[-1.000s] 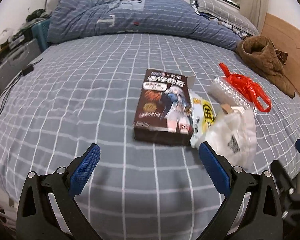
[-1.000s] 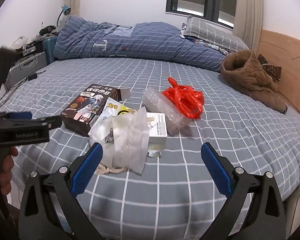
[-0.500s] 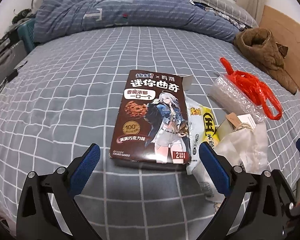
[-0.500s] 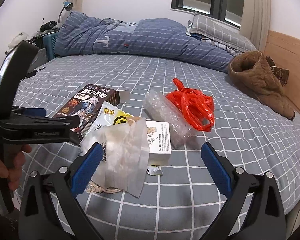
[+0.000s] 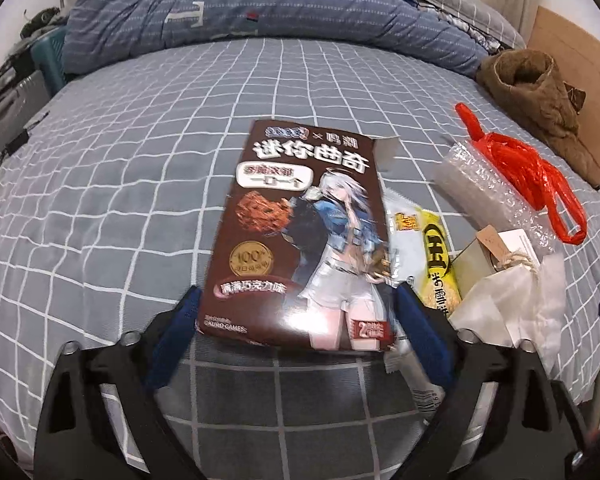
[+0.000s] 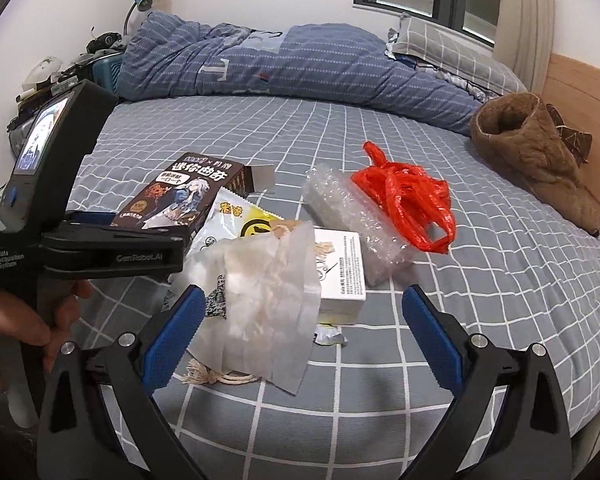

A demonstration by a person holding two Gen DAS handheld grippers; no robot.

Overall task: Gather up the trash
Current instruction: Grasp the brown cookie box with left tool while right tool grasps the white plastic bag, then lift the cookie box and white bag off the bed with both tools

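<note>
Up close, a brown cookie box (image 5: 300, 236) printed with an anime figure and Chinese lettering lies flat on the grey checked bedsheet (image 5: 100, 200), one end flap hanging open at its far end. The left gripper (image 5: 296, 312) straddles the box's near end, its blue pads just outside the two long sides; the jaws have just been closing a little around it, but they stand wide and whether the pads touch the cardboard cannot be told. A hand (image 6: 24, 320) grips that tool's handle at the bed's edge.

Beside the box, on its right, a yellow-and-white snack wrapper (image 5: 428, 256) lies partly tucked against it. Next come a translucent white pouch (image 6: 268, 292) with a twine cord, a small white carton (image 6: 340, 268), a roll of bubble wrap (image 6: 352, 220) and a crumpled red plastic bag (image 6: 412, 200), all crowded together.

The right gripper (image 6: 300, 328) hovers over the pouch with its jaws spread and holding nothing. A brown fleece garment (image 6: 540, 152) lies near the wooden headboard (image 6: 580, 88), and a blue quilt (image 6: 280, 64) is bunched along the far side.
</note>
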